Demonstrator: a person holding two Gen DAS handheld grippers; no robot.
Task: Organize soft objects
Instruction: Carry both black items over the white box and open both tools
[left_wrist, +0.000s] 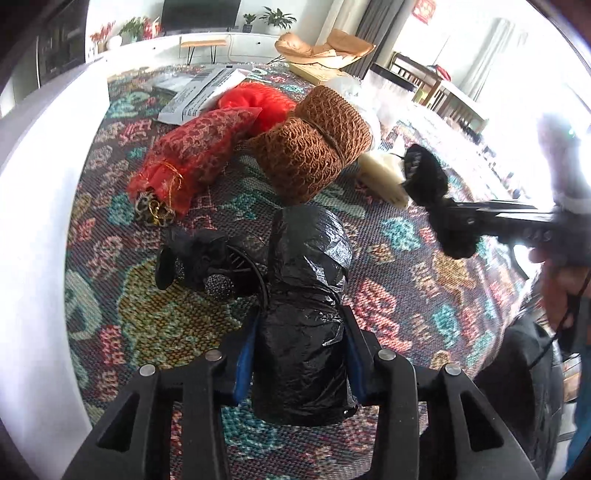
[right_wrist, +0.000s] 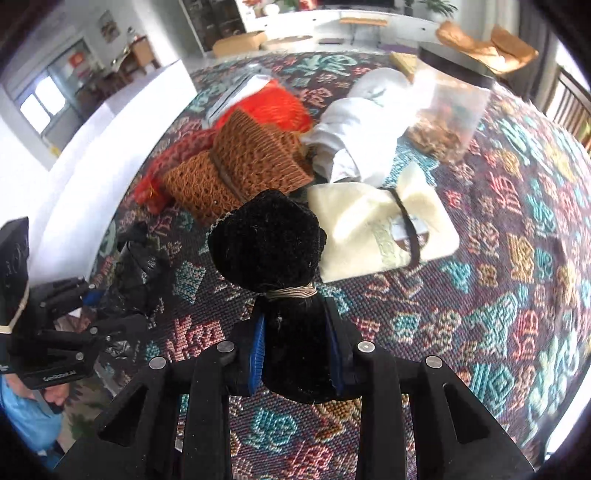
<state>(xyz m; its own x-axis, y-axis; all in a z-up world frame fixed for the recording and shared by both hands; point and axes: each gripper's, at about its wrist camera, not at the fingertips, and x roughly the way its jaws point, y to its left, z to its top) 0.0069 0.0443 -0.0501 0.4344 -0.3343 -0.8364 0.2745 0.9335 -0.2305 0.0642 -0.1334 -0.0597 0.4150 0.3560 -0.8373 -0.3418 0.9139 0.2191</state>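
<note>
**Ana:** What do you have in each gripper?

**Me:** My left gripper (left_wrist: 299, 354) squeezes a roll of black plastic bag (left_wrist: 303, 306). The jaws are closed on it, with the blue pads (left_wrist: 244, 354) pressing its sides. My right gripper (right_wrist: 297, 354) is closed on a fuzzy black bundle (right_wrist: 273, 240) tied with a tan band. Both sit just over the patterned cloth (right_wrist: 498, 332).

**Ana:** How much is tidy?

**Me:** I think not much yet. A brown knit roll (left_wrist: 314, 144), a red lace bundle (left_wrist: 192, 155), an orange-red mesh lump (left_wrist: 266, 103), a cream pad (right_wrist: 380, 229) with a dark strap and a white garment (right_wrist: 354, 125) all lie loose on the cloth, close together. A dark net pouch (left_wrist: 199, 262) lies just beside my black roll. I see no bin for them, so I cannot tell where they go.

**Ana:** Any words to read?

**Me:** A printed paper (left_wrist: 203, 92) lies behind the red things, too blurry to read. The gripper has small white letters, too tiny to make out.
</note>
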